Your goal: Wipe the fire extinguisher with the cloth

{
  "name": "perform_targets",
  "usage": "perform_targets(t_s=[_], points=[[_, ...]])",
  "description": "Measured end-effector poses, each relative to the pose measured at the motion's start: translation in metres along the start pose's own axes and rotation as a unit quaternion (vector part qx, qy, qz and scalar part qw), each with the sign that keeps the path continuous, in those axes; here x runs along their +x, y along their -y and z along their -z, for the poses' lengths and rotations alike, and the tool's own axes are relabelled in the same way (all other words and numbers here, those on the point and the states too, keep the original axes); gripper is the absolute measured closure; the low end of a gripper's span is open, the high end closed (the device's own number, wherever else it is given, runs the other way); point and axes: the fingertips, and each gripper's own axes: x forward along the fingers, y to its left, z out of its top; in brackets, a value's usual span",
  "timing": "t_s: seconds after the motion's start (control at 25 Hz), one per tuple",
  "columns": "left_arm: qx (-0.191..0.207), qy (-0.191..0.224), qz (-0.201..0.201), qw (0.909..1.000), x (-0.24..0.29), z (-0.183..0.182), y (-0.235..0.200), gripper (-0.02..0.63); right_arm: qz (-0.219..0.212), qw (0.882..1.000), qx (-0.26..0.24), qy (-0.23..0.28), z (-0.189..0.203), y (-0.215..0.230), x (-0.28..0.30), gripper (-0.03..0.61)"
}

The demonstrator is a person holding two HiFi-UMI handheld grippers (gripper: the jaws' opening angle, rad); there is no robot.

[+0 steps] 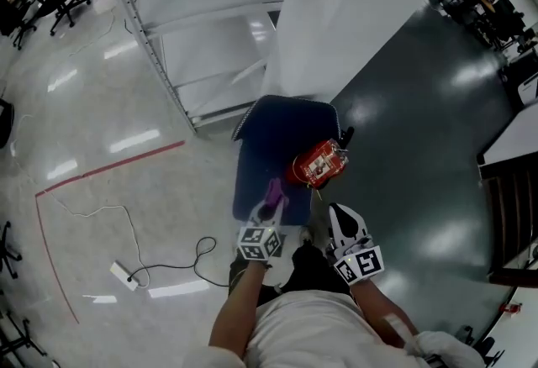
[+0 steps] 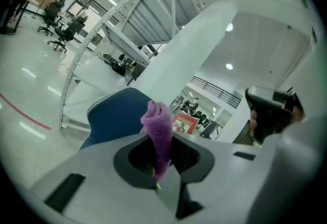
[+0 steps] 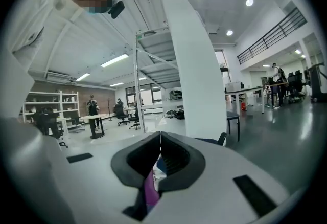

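Observation:
A red fire extinguisher [image 1: 319, 163] lies on its side on the seat of a blue chair [image 1: 273, 139]. My left gripper [image 1: 269, 213] is just in front of the seat, shut on a purple cloth [image 1: 274, 191] that sticks up from its jaws toward the extinguisher's left side. In the left gripper view the cloth [image 2: 158, 128] stands up out of my left gripper [image 2: 162, 164], with the extinguisher's label [image 2: 184, 123] behind it. My right gripper [image 1: 338, 215] hovers close below the extinguisher, jaws together. In the right gripper view, my right gripper [image 3: 160, 136] has its jaw tips meeting.
A white pillar [image 1: 353, 13] rises behind the chair, and a metal shelf rack [image 1: 210, 47] stands to its left. A power strip [image 1: 124, 276] with a black cable lies on the floor at the left, near a red tape line [image 1: 109, 166]. Dark flooring [image 1: 420, 181] spreads to the right.

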Motion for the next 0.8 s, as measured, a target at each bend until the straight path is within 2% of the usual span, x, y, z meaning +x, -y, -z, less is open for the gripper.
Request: perform_targets(t_s=[0.16, 0.28, 0.36, 0.6, 0.72, 0.8], points=[[-0.010, 0.029, -0.059, 0.9978, 0.011, 0.013, 0.004, 0.557, -0.053, 0.998, -0.039, -0.003, 0.010, 0.023, 0.005, 0.565], [-0.017, 0.062, -0.125, 0.9900, 0.007, 0.022, 0.010, 0.557, -0.116, 0.992, -0.056, -0.011, 0.026, 0.033, 0.003, 0.565], [-0.021, 0.075, -0.154, 0.9850, 0.008, 0.030, 0.016, 0.557, -0.144, 0.988, -0.052, -0.019, 0.036, 0.045, -0.002, 0.566], [-0.015, 0.051, -0.215, 0.9751, 0.017, 0.066, 0.007, 0.557, -0.186, 0.981, -0.035, -0.048, 0.081, 0.062, -0.003, 0.566], [-0.019, 0.038, -0.221, 0.9743, 0.033, 0.089, -0.007, 0.557, -0.181, 0.980, -0.042, -0.078, 0.123, 0.067, 0.007, 0.566], [-0.023, 0.035, -0.216, 0.9754, 0.050, 0.103, -0.018, 0.557, -0.180, 0.979, -0.040, -0.088, 0.135, 0.069, 0.013, 0.566]])
